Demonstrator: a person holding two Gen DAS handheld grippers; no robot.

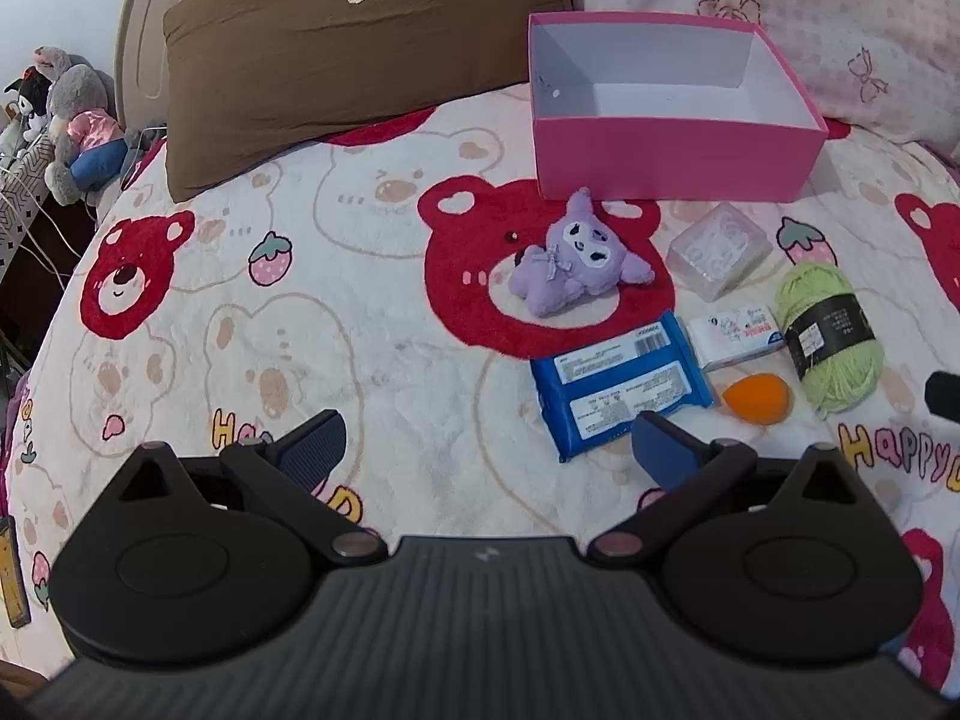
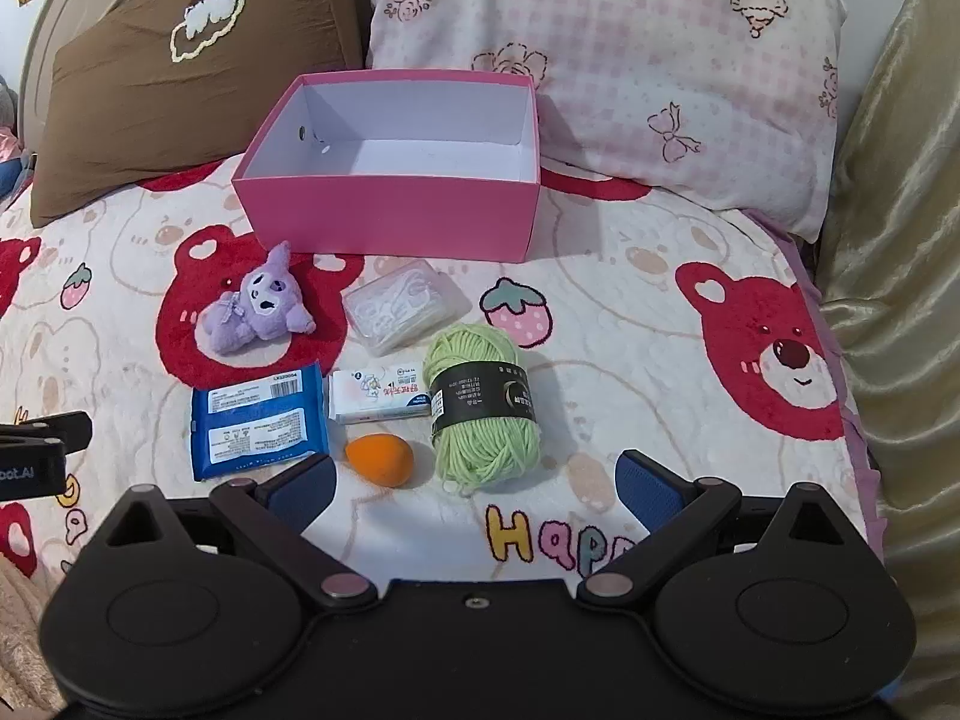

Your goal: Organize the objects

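- Your left gripper [image 1: 486,450] hangs above the bear-print blanket [image 1: 372,324] with its jaws spread wide and nothing between them; its right-hand blue pad [image 1: 657,450] overlaps the near edge of the blue wipes pack [image 1: 621,381] in view, but you cannot tell whether they touch.
- Your right gripper [image 2: 474,480] is likewise fully spread and empty, poised over the blanket just short of the items.
- The pink box [image 2: 390,210] stands open and upright at the far side of the blanket, in front of the brown pillow [image 2: 198,72] and the pink checked pillow [image 2: 630,78]. Its white interior holds nothing.
- The items lie in a cluster on the near side of the box:
- The purple plush toy [image 2: 255,312] lies on a red bear print.
- The clear plastic case [image 2: 405,306] sits just right of the plush.
- The white tissue pack [image 2: 381,399] lies between the blue wipes pack and the green yarn skein [image 2: 480,408], touching the skein.
- The orange sponge [image 2: 379,459] rests nearest your right gripper, in front of the tissue pack.
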